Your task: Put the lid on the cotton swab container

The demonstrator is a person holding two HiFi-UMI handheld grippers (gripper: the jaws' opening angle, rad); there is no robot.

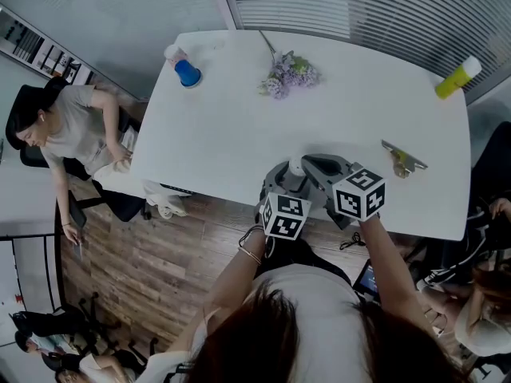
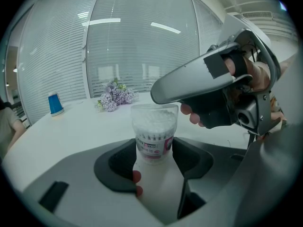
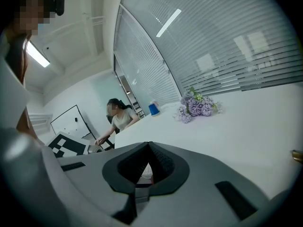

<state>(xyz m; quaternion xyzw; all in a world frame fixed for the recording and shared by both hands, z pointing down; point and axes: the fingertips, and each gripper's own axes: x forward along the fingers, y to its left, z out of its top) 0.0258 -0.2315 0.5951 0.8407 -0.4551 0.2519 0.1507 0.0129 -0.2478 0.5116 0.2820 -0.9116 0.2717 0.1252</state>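
The cotton swab container (image 2: 152, 131) is a clear tub of white-tipped swabs with a pink label, and it stands upright. My left gripper (image 2: 154, 156) is shut on its lower part. A clear lid (image 2: 154, 110) appears to cover the swab heads. In the head view the container (image 1: 296, 166) sits near the table's front edge, between my left gripper (image 1: 287, 175) and my right gripper (image 1: 310, 161). My right gripper (image 2: 158, 91) hovers just above and behind the tub. In its own view the right gripper (image 3: 149, 148) has its jaws closed tip to tip with nothing clearly between them.
On the white table (image 1: 239, 134) are a blue cup (image 1: 188, 73) at the far left, a bunch of purple flowers (image 1: 289, 74), a yellow bottle (image 1: 457, 78) at the far right and a metal clip (image 1: 402, 160). A seated person (image 1: 72, 130) is left of the table.
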